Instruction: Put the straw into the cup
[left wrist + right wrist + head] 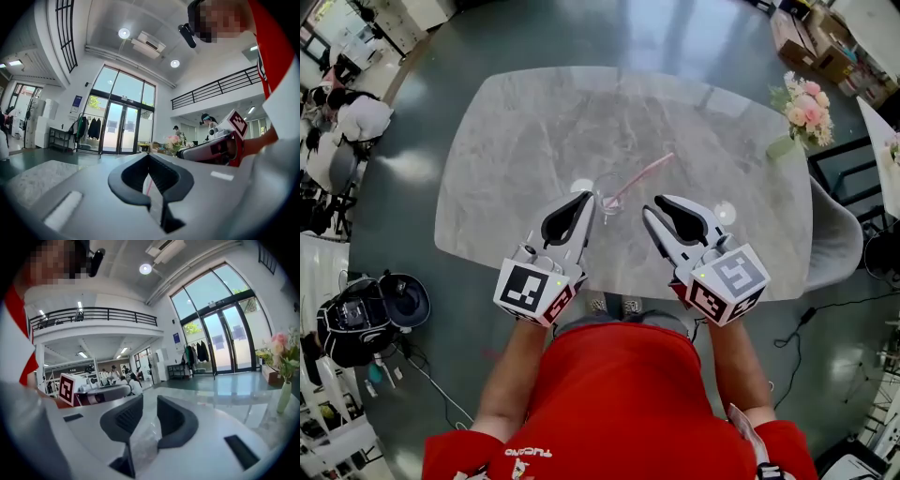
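Leaning in the cup (607, 195) near the desk's (516, 141) near edge, the straw (643, 174) is already in, so the task looks done. The left gripper's (589, 201) fingers are clenched on nothing beside the cup. The right gripper's (648, 215) fingers are parted and empty.

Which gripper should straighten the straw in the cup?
Right, probably. The straw leans out of the cup toward the side of the right gripper, whose jaws stand apart. The left gripper, tips together, sits across the cup from that free end.
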Available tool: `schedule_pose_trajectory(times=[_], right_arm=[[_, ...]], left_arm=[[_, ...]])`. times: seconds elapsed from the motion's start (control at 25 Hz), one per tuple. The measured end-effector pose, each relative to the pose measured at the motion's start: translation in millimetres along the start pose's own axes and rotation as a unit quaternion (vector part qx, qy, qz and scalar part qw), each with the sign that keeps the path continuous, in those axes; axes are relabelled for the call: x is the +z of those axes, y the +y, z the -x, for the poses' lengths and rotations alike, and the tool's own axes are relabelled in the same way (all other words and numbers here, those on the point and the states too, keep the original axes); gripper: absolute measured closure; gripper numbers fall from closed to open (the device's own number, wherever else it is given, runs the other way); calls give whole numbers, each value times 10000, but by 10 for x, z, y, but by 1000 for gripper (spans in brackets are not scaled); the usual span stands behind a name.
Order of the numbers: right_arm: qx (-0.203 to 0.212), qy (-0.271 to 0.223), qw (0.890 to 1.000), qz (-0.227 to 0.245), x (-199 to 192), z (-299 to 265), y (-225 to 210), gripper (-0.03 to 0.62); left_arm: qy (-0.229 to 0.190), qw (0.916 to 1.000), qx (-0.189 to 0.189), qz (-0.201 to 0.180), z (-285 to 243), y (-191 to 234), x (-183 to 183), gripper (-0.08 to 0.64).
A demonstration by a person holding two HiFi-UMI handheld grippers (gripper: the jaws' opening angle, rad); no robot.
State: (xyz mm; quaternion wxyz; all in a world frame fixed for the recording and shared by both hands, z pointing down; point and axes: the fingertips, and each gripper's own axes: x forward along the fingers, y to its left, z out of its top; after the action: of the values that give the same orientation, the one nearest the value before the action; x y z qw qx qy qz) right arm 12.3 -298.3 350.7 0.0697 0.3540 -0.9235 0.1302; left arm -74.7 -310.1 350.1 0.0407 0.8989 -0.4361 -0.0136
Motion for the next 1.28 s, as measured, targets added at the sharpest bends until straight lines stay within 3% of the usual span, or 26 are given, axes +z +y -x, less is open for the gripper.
schedule_pose_trajectory(times=[0.2, 0.36, 0.72, 1.28], right_arm=[[252, -742, 9965, 302, 349, 146, 221, 558], [356, -1055, 9922, 566, 515, 206, 323, 577], [447, -1213, 9886, 775, 641, 230, 415, 591], [612, -1157, 9873, 896, 631, 230, 483, 591]], left_arm=[[-142, 9995, -257, -88, 15, -160, 264, 554], [-293, 9984, -446, -191, 38, -277, 496, 554], [-449, 9964, -657, -306, 73, -451, 705, 554], [-428, 9962, -657, -370, 73, -515, 709, 554]])
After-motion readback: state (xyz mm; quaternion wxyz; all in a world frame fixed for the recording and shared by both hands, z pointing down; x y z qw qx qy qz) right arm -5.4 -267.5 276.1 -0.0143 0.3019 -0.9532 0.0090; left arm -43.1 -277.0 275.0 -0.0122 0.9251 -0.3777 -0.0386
